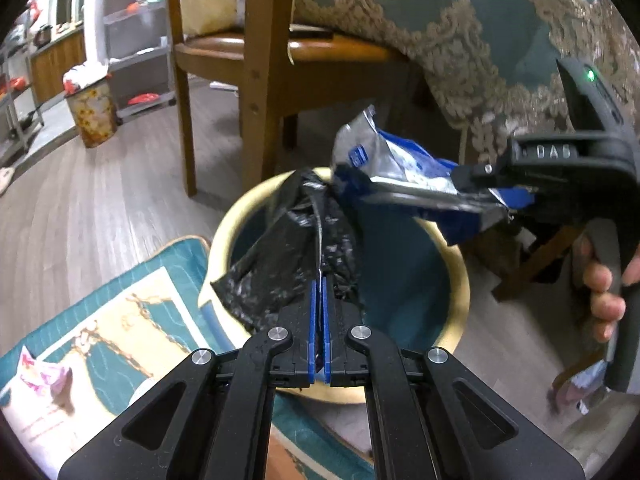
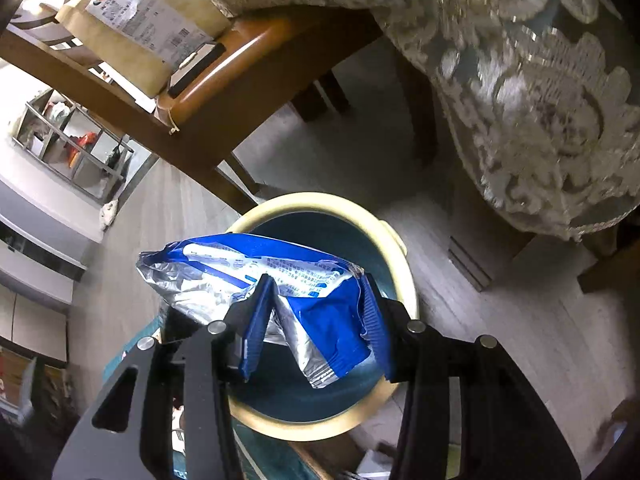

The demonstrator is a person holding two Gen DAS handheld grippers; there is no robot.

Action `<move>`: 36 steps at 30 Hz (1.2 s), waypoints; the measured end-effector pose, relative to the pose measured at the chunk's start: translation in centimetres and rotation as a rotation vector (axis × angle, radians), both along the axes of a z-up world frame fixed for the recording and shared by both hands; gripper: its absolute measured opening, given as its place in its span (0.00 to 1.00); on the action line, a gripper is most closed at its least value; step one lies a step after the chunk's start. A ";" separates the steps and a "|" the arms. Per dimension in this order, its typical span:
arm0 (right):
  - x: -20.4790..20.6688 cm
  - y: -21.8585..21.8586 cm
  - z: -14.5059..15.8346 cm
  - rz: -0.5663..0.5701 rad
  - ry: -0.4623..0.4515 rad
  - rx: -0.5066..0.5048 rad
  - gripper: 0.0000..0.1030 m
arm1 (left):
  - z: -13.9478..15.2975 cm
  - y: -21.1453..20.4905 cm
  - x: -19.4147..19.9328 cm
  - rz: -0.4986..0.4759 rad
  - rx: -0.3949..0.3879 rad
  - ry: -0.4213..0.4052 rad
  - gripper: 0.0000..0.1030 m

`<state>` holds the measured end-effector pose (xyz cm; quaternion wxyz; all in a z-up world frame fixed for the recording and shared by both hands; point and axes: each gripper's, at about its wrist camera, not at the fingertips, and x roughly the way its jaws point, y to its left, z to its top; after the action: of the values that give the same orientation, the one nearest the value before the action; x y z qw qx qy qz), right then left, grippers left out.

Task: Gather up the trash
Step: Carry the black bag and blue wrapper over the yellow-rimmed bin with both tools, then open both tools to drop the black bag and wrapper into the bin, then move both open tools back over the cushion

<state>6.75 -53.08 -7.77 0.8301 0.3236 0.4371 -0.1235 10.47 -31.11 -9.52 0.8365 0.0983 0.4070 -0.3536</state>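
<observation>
Left tongs clench a black bag; right tongs grasp a wrapper above the bin.

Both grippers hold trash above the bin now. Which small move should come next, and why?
Probably open the right gripper: its blue and silver wrapper hangs over the mouth of the bin, so it should fall inside. The left gripper can release its black bag afterwards.

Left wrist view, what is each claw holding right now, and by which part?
Left claw pinches the black plastic bag by a bunched edge. Right claw grips the blue-and-silver wrapper near one crumpled end, above the bin.
</observation>
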 end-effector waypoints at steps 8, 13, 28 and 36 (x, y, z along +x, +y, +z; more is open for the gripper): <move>-0.1 -0.1 0.6 -0.044 -0.028 -0.030 0.43 | -0.7 0.1 -0.4 -0.018 0.042 -0.012 0.04; 0.0 0.1 0.4 -0.030 -0.030 -0.048 0.44 | -0.6 0.0 -0.6 -0.022 0.047 -0.021 0.04; 1.7 2.3 0.6 0.009 -0.025 -0.084 0.49 | 2.4 3.8 -0.5 0.082 0.008 -0.112 0.68; 2.3 4.0 1.4 0.038 -0.054 -0.096 0.64 | 3.9 7.1 -0.7 0.127 0.019 -0.149 0.68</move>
<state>9.10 -49.12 -6.33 0.8582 0.2784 0.4144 -0.1195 9.75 -23.97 -5.62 0.8841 0.1064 0.3525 -0.2877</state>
